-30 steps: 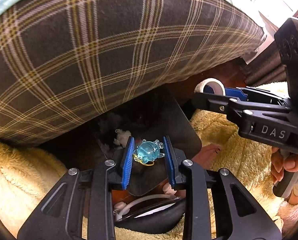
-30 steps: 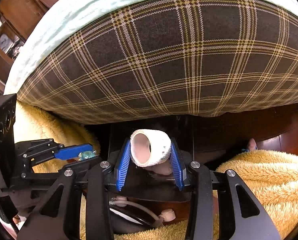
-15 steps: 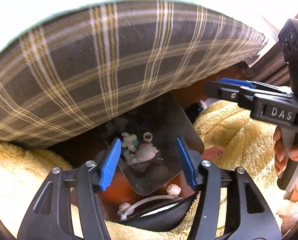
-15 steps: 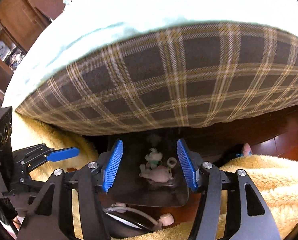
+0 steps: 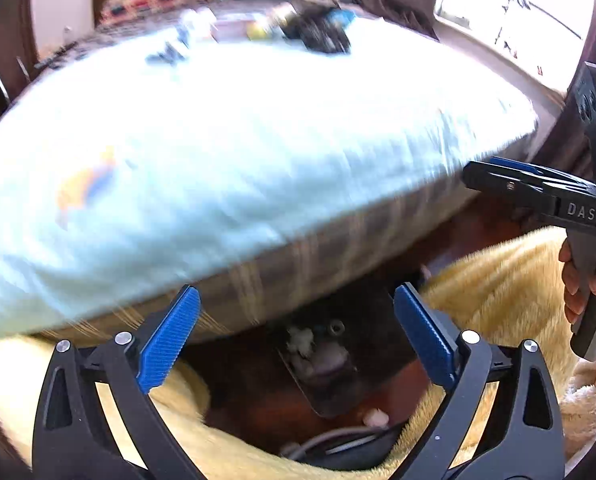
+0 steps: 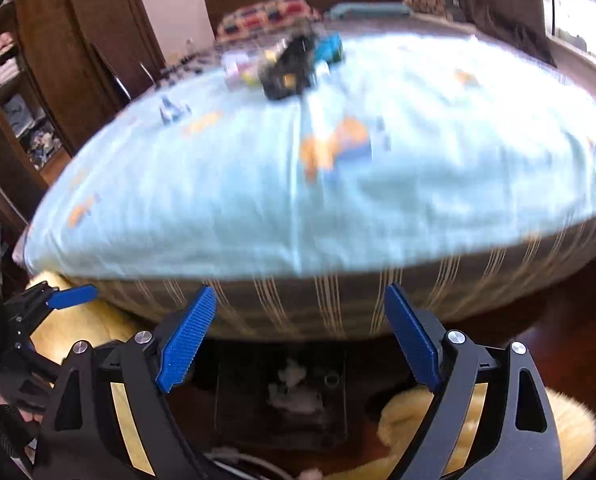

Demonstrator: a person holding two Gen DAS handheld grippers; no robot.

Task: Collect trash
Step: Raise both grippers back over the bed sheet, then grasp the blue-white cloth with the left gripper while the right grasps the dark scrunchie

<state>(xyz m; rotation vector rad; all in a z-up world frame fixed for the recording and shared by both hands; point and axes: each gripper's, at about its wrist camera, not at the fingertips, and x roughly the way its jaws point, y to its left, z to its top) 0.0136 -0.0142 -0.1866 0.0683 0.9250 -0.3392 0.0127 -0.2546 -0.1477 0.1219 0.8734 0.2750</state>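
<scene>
My left gripper [image 5: 296,336] is open and empty, raised above a dark clear-walled bin [image 5: 326,400] on the floor under the bed edge. The bin holds a pile of trash [image 5: 318,352]: white crumpled bits, a pinkish piece and a small ring. My right gripper [image 6: 298,336] is also open and empty, above the same bin [image 6: 234,412], with the trash pile [image 6: 298,392] below it. The right gripper also shows at the right of the left wrist view [image 5: 510,176]. More small items [image 6: 294,64] lie blurred on the far part of the bed.
A bed with a pale blue sheet [image 5: 238,140] and plaid side [image 6: 338,300] fills the middle. A yellow fluffy rug [image 5: 498,288] lies on the dark wooden floor. A white cable [image 5: 330,436] runs near the bin. A wooden wardrobe [image 6: 58,80] stands left.
Both grippers opened and let go: the blue toy-like piece and the white tape roll dropped into the bin. Both grippers then rose and tilted up, bringing the bed top into view.
</scene>
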